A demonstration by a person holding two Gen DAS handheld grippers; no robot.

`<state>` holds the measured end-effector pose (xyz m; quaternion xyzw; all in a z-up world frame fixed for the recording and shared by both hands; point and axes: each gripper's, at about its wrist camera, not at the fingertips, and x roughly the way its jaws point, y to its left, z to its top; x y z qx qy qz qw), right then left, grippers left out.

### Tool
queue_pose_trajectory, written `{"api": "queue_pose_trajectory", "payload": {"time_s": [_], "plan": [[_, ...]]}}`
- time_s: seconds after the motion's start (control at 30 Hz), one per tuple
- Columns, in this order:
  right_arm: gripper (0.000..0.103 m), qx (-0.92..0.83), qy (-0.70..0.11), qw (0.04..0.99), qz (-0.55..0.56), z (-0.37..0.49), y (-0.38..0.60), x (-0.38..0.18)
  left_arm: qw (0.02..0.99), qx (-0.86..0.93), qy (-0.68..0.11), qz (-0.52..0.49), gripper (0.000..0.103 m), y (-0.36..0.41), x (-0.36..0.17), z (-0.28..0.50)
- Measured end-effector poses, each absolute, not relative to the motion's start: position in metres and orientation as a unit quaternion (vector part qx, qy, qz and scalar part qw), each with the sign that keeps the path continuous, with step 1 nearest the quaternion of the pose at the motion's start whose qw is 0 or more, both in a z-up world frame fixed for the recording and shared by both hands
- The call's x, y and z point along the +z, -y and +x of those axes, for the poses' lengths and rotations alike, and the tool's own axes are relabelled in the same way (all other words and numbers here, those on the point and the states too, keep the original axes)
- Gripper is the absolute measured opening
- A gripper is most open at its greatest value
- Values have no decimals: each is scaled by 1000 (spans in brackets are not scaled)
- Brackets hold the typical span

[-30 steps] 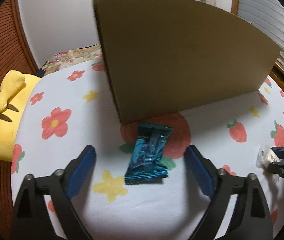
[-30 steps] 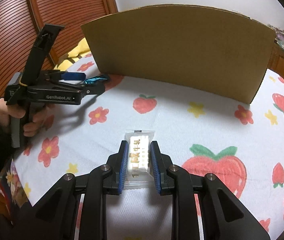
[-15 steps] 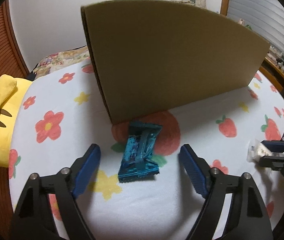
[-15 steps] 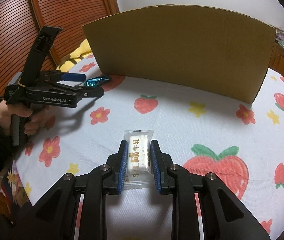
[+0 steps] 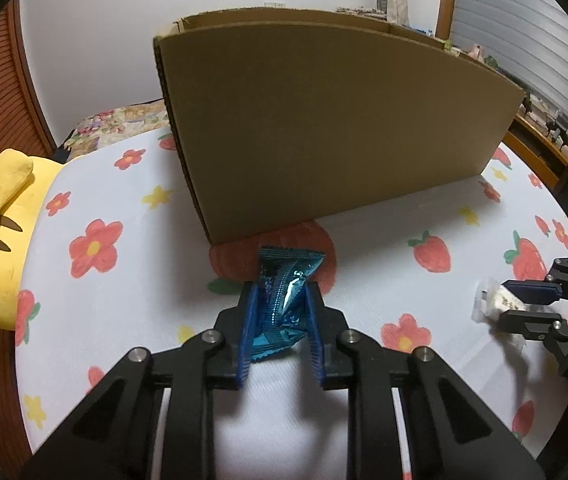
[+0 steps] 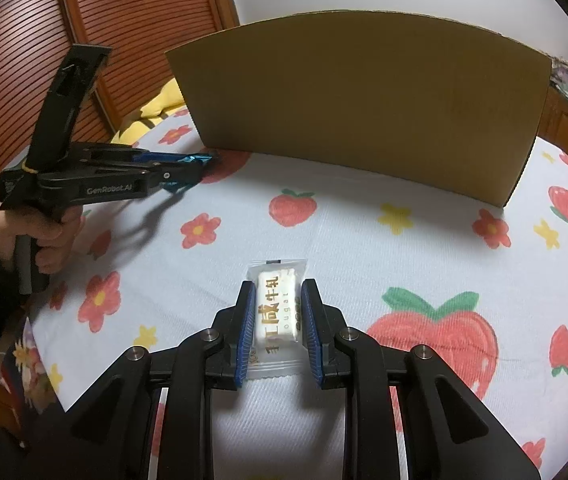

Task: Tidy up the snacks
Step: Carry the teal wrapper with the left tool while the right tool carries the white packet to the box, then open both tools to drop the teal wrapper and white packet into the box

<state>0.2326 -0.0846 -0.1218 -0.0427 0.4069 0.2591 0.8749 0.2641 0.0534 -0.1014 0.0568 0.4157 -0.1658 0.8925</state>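
Change: left gripper (image 5: 279, 320) had closed from wide open onto blue snack packet (image 5: 284, 300).
Right gripper (image 6: 275, 324): clamped on white nougat packet (image 6: 273, 312).
Purpose: both probably bound for cardboard box (image 5: 324, 120).

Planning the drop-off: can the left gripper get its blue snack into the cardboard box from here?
Probably not directly. The left gripper, shut on the blue snack packet, faces the cardboard box wall, which stands between it and the opening; it must lift over.
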Motion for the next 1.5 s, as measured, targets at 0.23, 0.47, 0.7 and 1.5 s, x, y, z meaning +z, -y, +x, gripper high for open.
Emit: {"api": "queue_pose_trajectory", "payload": {"time_s": [0.23, 0.47, 0.7, 1.5], "plan": [[20, 260, -400, 877, -45, 231, 84, -121, 905, -177, -385, 39, 22, -48, -80, 236], [20, 256, -381, 888, -43, 225, 87, -118, 914, -192, -357, 33, 22, -38, -58, 219], [20, 254, -359, 898, -33, 221, 94, -110, 923, -199, -328, 34, 22, -27, -33, 213], [20, 258, -246, 933, -50, 276, 120, 9, 945, -180, -268, 45, 22, -10, 31, 275]]}}
